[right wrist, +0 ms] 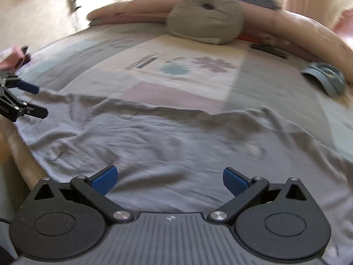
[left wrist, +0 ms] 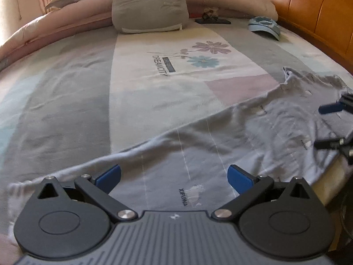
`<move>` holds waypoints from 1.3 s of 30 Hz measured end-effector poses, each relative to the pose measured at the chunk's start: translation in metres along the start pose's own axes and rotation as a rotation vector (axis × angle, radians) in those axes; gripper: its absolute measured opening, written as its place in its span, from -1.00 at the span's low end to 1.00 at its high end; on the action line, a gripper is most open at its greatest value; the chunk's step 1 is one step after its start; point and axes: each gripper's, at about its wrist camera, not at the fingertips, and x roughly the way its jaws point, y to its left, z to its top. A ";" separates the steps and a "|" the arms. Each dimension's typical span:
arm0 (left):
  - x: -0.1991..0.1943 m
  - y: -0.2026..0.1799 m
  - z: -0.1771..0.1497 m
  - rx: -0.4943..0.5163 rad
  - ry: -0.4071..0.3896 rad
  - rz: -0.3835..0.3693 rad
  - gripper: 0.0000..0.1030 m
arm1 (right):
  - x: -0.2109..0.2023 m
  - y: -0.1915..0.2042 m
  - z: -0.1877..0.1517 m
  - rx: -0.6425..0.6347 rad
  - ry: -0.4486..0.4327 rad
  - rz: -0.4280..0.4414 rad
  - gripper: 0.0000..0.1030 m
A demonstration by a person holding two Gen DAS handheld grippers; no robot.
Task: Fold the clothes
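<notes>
A grey garment with small dark print lies spread and wrinkled across the near part of the bed. My left gripper hovers open over its near edge, blue pads wide apart, nothing between them. In the right wrist view the same grey garment fills the foreground, and my right gripper stands open above it, empty. Each gripper shows in the other's view: the right one at the far right edge, the left one at the far left edge, both open over the cloth.
A grey cat-face cushion and rolled pink bedding lie at the head of the bed. A blue cap and a dark flat object rest near the orange wooden headboard. The flowered sheet lies bare beyond the garment.
</notes>
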 end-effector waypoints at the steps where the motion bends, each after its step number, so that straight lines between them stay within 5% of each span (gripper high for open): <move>1: 0.007 0.002 -0.002 -0.018 0.009 0.010 0.98 | 0.004 0.004 -0.001 -0.012 0.014 0.005 1.00; 11: 0.028 0.023 0.012 -0.147 -0.020 0.043 0.98 | -0.026 0.001 -0.047 -0.036 0.026 -0.038 1.00; 23: 0.035 0.005 0.023 -0.189 0.001 -0.075 0.98 | -0.025 0.001 -0.048 -0.023 0.025 -0.057 1.00; 27: 0.017 -0.009 0.013 -0.101 0.015 -0.199 0.98 | -0.024 0.002 -0.047 -0.021 0.025 -0.056 1.00; 32: 0.005 0.013 0.010 -0.206 -0.042 -0.124 0.98 | -0.024 0.002 -0.047 -0.021 0.026 -0.058 1.00; 34: 0.016 0.024 0.004 -0.289 0.041 -0.152 0.98 | -0.025 0.002 -0.048 -0.020 0.025 -0.059 1.00; 39: 0.003 0.023 0.011 -0.218 -0.016 -0.150 0.98 | -0.025 0.002 -0.047 -0.020 0.029 -0.060 1.00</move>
